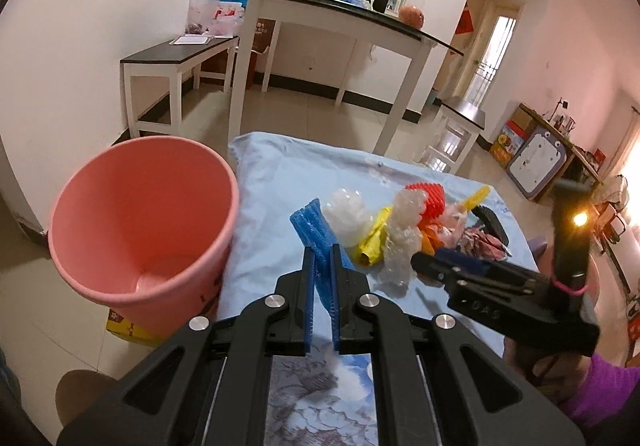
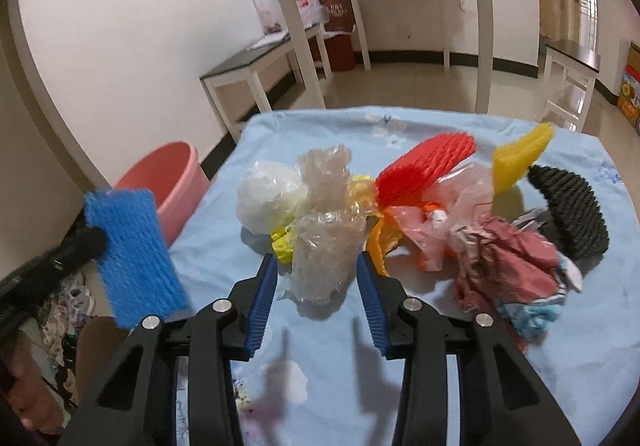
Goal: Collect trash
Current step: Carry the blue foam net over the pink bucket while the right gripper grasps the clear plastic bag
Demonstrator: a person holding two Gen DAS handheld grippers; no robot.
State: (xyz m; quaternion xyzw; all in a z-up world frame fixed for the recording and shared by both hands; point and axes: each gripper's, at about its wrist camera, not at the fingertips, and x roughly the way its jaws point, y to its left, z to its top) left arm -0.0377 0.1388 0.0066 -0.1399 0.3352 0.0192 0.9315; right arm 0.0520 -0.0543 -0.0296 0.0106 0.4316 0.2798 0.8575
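Observation:
My left gripper point(image 1: 322, 252) is shut on a blue foam net sleeve point(image 1: 314, 230) and holds it above the table's left part; the sleeve also shows in the right wrist view point(image 2: 134, 246). A pink bucket point(image 1: 140, 218) stands left of the table, empty. My right gripper point(image 2: 316, 266) is open, its jaws on either side of a clear crumpled plastic wrap point(image 2: 324, 246). The trash pile holds a white bag point(image 2: 268, 198), a red foam net point(image 2: 424, 166), a yellow foam net point(image 2: 520, 158), a black foam net point(image 2: 572, 210) and crumpled pink paper point(image 2: 508, 262).
The trash lies on a light blue cloth point(image 2: 440, 366) covering the table. A glass-topped white table point(image 1: 344, 18) and a low dark bench point(image 1: 180, 54) stand behind on the tiled floor. A yellow box point(image 1: 124, 326) lies under the bucket.

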